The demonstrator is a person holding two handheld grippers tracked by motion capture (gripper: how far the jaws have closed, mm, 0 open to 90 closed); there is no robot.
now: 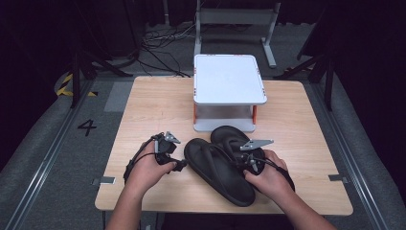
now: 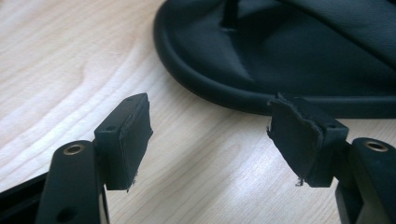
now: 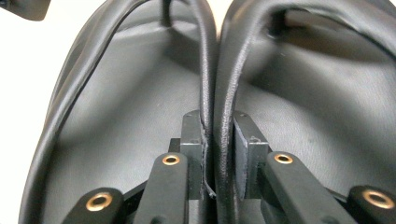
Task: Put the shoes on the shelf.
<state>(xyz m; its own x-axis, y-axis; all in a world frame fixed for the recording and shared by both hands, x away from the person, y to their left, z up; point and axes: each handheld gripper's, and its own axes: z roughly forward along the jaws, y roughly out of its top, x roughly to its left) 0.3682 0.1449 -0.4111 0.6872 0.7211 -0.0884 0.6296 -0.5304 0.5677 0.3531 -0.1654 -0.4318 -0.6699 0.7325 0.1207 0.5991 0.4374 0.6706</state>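
The right gripper (image 3: 212, 154) pinches the inner straps (image 3: 215, 93) of both black flip-flops (image 1: 225, 163) together, the pair lying at the table's (image 1: 153, 105) near edge, just before the white stand (image 1: 229, 79). The left gripper (image 2: 210, 135) hangs beside the near sole, jaws spread and empty. Lift slowly; the straps probably slip if the squeeze eases, so steady the sole's rim with the left.

Sandals (image 1: 221, 165) before stand (image 1: 229, 79) (both on table (image 1: 143, 105))
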